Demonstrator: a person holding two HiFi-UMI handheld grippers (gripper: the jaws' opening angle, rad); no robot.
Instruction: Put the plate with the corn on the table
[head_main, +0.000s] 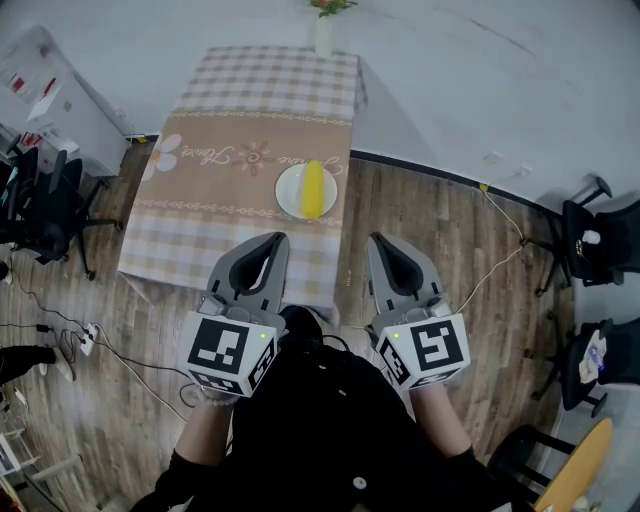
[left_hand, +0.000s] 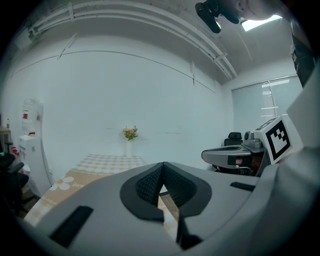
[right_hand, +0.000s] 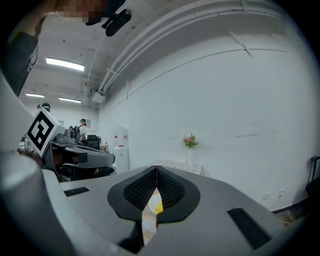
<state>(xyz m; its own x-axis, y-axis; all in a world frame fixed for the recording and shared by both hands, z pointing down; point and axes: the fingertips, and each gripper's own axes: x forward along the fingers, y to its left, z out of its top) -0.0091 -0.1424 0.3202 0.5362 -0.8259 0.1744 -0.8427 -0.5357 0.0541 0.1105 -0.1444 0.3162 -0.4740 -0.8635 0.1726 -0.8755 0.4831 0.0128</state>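
Both closed, left gripper (head_main: 279, 240), right gripper (head_main: 376, 241), side by side, facing table (head_main: 205, 195)

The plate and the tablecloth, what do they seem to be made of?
Plate: plain white with a smooth, even rim, so probably glazed ceramic, possibly plastic. Tablecloth: checked and flower print, hanging softly over the edges, so likely fabric, perhaps coated.

One table (head_main: 200, 205); on table: one plate (head_main: 287, 192), one corn cob (head_main: 313, 188), one flower vase (head_main: 324, 35). Two grippers before table: left gripper (head_main: 278, 240), right gripper (head_main: 378, 242).
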